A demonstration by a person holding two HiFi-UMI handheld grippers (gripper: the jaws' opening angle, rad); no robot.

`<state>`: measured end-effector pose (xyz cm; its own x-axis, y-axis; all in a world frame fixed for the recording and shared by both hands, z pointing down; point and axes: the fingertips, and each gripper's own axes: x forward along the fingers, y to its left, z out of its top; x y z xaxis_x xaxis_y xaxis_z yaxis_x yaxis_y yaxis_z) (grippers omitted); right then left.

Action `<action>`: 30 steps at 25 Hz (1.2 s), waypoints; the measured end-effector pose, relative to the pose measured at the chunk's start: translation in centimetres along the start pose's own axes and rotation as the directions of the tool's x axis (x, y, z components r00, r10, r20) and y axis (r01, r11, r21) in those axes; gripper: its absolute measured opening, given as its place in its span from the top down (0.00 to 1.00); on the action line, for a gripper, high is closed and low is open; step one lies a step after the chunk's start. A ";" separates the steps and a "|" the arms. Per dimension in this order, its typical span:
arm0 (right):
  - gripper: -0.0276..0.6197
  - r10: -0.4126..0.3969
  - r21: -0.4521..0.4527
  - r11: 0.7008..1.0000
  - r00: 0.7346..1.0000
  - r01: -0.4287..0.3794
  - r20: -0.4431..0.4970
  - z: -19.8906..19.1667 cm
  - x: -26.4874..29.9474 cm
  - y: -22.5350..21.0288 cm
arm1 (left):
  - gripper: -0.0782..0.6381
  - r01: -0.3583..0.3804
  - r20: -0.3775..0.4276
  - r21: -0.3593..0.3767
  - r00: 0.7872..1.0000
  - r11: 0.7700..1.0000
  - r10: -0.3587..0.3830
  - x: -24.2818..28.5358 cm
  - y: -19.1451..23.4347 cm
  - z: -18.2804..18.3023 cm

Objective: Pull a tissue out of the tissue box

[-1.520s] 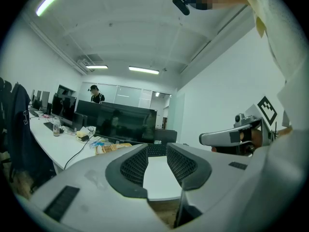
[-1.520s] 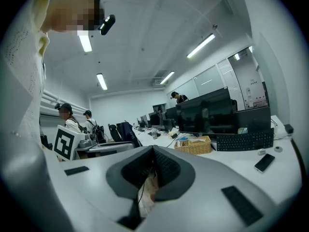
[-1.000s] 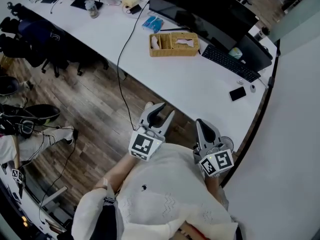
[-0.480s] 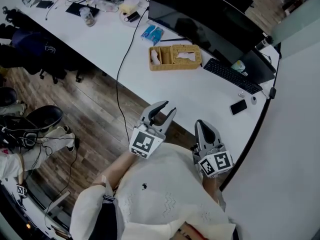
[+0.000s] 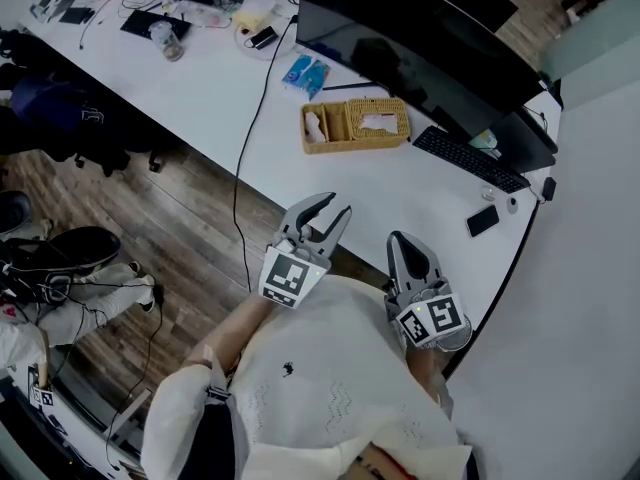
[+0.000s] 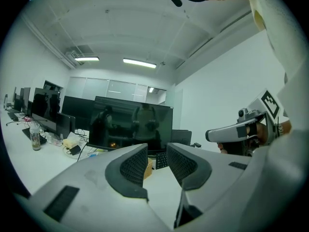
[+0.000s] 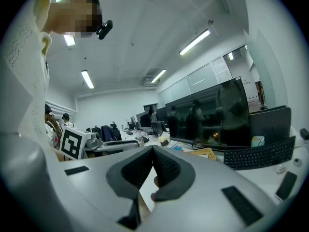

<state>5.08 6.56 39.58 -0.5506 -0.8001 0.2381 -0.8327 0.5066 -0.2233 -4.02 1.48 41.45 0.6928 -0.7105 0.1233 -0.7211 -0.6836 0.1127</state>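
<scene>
The tissue box [image 5: 355,126] is a wicker basket on the white desk [image 5: 400,183], with a white tissue [image 5: 378,123] showing in its right half. I hold both grippers near my chest, short of the desk's near edge and well away from the box. My left gripper [image 5: 328,211] is open with nothing between its jaws. My right gripper [image 5: 405,243] is shut and holds nothing. In the left gripper view the left gripper [image 6: 157,164] frames a sliver of the box [image 6: 147,167]. In the right gripper view the right gripper [image 7: 153,151] is closed, with the box [image 7: 205,153] beyond it.
A large dark monitor [image 5: 420,38] stands behind the box. A keyboard [image 5: 465,158] and a phone [image 5: 482,220] lie to its right. A black cable [image 5: 245,138] hangs off the desk's front. Blue packets [image 5: 305,71] lie left of the box, and office chairs [image 5: 60,108] are at far left.
Both grippers have edged forward toward the desk, the left one more. The view has shifted slightly, so the box sits lower and further right. Jaw states are unchanged.
</scene>
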 end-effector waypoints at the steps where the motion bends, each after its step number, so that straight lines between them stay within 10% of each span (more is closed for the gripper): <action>1: 0.96 -0.002 -0.003 1.000 1.000 0.002 -0.001 0.1 0.6 0.0 | 0.72 0.004 -0.005 0.001 1.000 1.000 -0.004 0.3 0.6 -0.1; 30: 0.96 -0.185 0.032 0.982 0.982 0.185 -0.027 0.6 10.0 -3.5 | 0.72 0.165 -0.105 0.053 0.982 0.985 -0.159 11.0 10.6 -3.5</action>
<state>2.53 -3.41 42.19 -0.3887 -0.8710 0.3004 -0.9182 0.3390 -0.2050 -4.09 -13.01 47.45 0.7941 -0.5716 0.2067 -0.5959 -0.7992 0.0789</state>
